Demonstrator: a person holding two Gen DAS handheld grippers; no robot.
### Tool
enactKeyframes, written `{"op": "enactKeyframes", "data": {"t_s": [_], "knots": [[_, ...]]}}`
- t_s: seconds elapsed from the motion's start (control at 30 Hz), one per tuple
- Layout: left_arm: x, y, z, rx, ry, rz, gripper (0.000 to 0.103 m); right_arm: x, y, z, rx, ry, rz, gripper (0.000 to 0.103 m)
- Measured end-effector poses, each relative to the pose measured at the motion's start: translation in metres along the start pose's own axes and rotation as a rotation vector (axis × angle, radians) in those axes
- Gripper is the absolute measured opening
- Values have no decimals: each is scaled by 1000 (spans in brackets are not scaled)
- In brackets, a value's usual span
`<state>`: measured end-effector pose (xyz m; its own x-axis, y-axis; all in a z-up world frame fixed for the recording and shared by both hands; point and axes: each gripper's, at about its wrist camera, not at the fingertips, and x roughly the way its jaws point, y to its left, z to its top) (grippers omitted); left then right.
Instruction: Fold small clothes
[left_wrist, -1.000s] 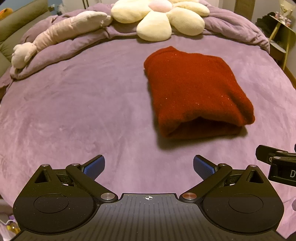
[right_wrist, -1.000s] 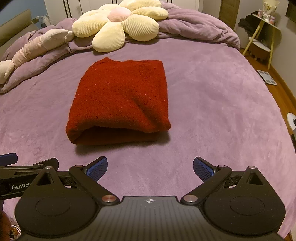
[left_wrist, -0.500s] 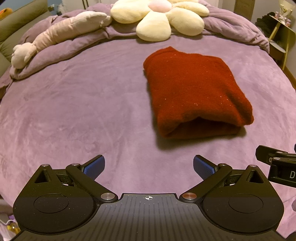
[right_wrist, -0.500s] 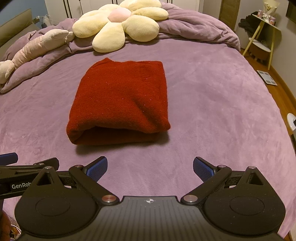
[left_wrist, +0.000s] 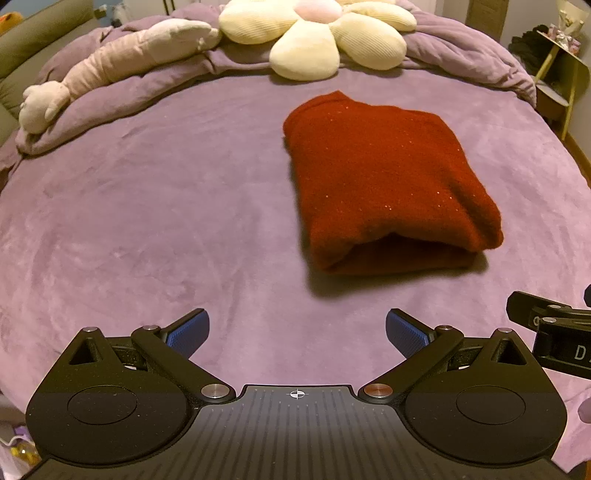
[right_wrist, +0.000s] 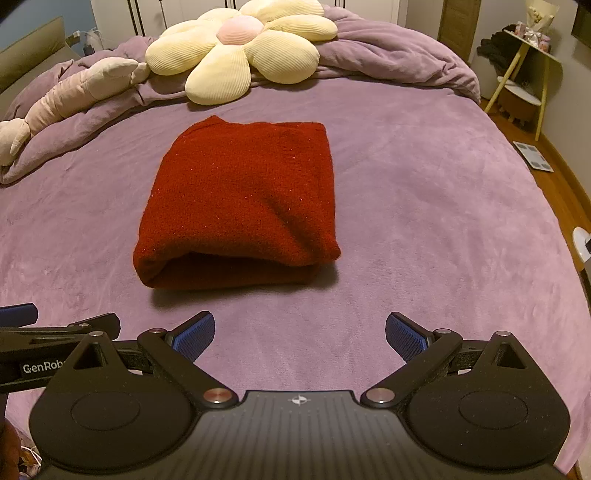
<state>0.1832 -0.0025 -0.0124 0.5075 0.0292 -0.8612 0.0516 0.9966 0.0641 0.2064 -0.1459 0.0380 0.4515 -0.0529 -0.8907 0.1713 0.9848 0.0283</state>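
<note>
The red sweater (right_wrist: 240, 206) was found on the purple blanket (right_wrist: 424, 206) of the bed, a little before the middle, folded into a thick rectangle. The rounded fold was turned to the left side, and the open layered edges were turned toward the cameras, where a dark gap between the upper and lower layers could be seen. The bundle was judged to be folded already, so the work on this piece seemed finished or nearly finished. It was probably laid in the open part of the blanket because flat space was needed there for folding.

No contact with the sweater was seen. The right gripper (right_wrist: 299, 332) was held low above the blanket, near the front edge of the sweater but apart from it, with the blue pads (right_wrist: 194, 332) spread wide and nothing between them. The left gripper (left_wrist: 297, 330) was held in the same way, more to the left of the sweater, also wide apart and empty. Both were probably drawn back so that the bundle was not disturbed.

Further away, at the head of the bed, a flower-shaped cushion (right_wrist: 236, 55) was resting on the bunched duvet (right_wrist: 388, 55), and a long pale plush toy (left_wrist: 122, 62) was lying along the left side. A small side table (right_wrist: 532, 66) was standing to the right of the bed.
</note>
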Motion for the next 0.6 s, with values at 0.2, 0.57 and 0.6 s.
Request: {"op": "enactKeyframes", "data": {"t_s": [0.2,0.57,0.6], "knots": [[1,1,2,-4,9,-13,103,0,0,0,0,-1,0,99],[0,-1,1,-2,3,-14,103,0,0,0,-4,-2,2,99],[-1,-1,1,-3,3,-13,103,0,0,0,-4,-2,2,99]]}}
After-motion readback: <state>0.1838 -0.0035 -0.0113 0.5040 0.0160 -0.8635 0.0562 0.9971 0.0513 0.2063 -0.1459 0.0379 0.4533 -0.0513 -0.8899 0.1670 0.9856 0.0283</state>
